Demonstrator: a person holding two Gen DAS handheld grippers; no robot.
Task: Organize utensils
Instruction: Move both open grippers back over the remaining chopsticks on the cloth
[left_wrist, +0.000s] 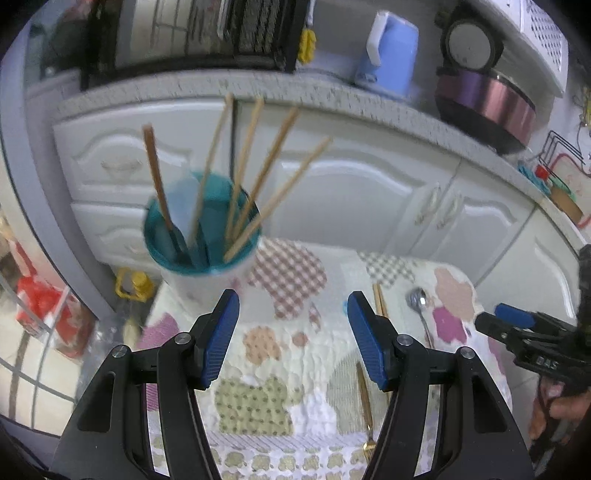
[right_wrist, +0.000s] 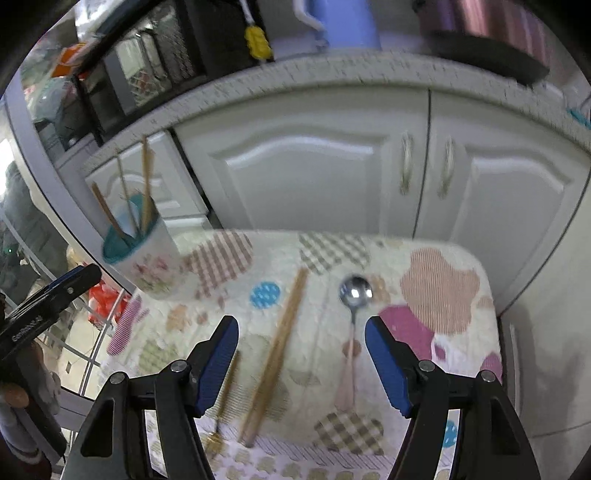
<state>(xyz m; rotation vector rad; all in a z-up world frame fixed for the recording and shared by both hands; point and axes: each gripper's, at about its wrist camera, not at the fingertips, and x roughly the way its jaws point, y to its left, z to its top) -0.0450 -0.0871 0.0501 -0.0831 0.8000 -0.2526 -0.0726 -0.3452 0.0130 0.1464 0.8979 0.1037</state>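
Note:
A white flowered cup with a teal inside (left_wrist: 201, 254) stands at the table's far left corner and holds several wooden chopsticks (left_wrist: 273, 173). My left gripper (left_wrist: 291, 332) hangs open just in front of it, nothing between its fingers. In the right wrist view the cup (right_wrist: 142, 254) is at the far left. A pair of wooden chopsticks (right_wrist: 277, 354), a silver spoon with a pink handle (right_wrist: 352, 317) and a gold fork (right_wrist: 223, 398) lie on the patchwork cloth (right_wrist: 439, 280). My right gripper (right_wrist: 301, 358) is open above the chopsticks and spoon.
White cabinet doors (right_wrist: 314, 162) stand close behind the table under a speckled counter (left_wrist: 332, 92). On it are a blue kettle (left_wrist: 391, 55) and a purple rice cooker (left_wrist: 484, 96). A red bag (left_wrist: 40, 310) and a yellow-capped bottle (left_wrist: 133, 284) sit on the floor at left.

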